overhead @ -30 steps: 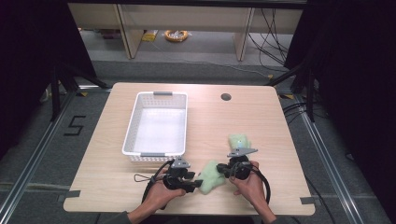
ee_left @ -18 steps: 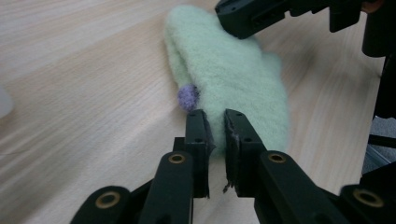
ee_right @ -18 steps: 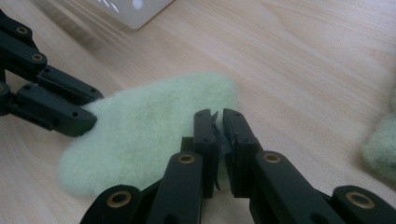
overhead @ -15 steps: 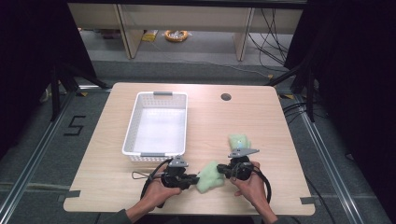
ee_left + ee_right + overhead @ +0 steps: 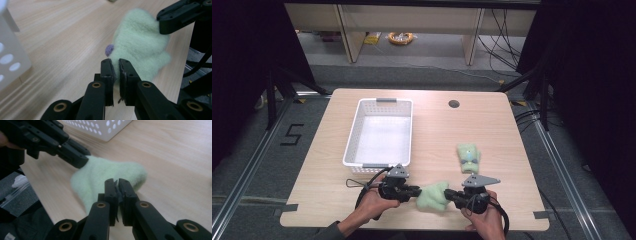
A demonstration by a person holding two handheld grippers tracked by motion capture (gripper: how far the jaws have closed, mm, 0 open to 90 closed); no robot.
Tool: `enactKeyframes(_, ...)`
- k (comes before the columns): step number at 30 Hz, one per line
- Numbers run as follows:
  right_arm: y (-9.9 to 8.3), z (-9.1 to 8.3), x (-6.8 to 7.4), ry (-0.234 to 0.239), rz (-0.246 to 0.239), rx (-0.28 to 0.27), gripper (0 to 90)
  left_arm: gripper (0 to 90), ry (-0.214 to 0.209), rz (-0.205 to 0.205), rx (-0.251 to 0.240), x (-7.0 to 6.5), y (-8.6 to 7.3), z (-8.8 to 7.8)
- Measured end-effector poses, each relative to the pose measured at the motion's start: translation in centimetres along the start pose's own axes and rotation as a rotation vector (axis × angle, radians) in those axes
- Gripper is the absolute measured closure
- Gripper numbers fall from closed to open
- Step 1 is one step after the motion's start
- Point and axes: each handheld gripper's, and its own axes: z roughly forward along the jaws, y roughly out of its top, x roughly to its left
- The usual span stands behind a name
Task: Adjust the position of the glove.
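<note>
With each claw, left claw (image 5: 416,191) and right claw (image 5: 448,193), pinched tight on an opposite edge of the pale green sock (image 5: 433,195) near the surface's (image 5: 492,125) front edge, uneven pulling could tug the thin fleece free.

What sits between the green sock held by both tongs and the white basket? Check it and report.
Nothing visible. The green sock hangs between the left tongs and right tongs, both shut on it. Bare tabletop runs from there to the white basket; the second sock lies off to the right, out of that path.
</note>
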Motion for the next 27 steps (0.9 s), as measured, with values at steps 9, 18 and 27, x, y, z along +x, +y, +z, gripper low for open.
enactKeyframes(9, -1.5, 0.4, 0.7, -0.007, 0.032, 0.046, 85.3, 81.4, 0.004, 0.007, 0.03, 0.0, -0.4, 0.8)
enactKeyframes(18, -1.9, 0.8, 0.1, -0.021, 0.004, 0.079, 80.1, 77.2, 0.025, 0.044, 0.043, -0.3, -0.7, 1.0)
enactKeyframes(27, -0.8, -0.3, -0.1, -0.002, -0.017, 0.03, 59.7, 55.3, 0.06, 0.046, -0.035, -1.1, -0.3, -0.9)
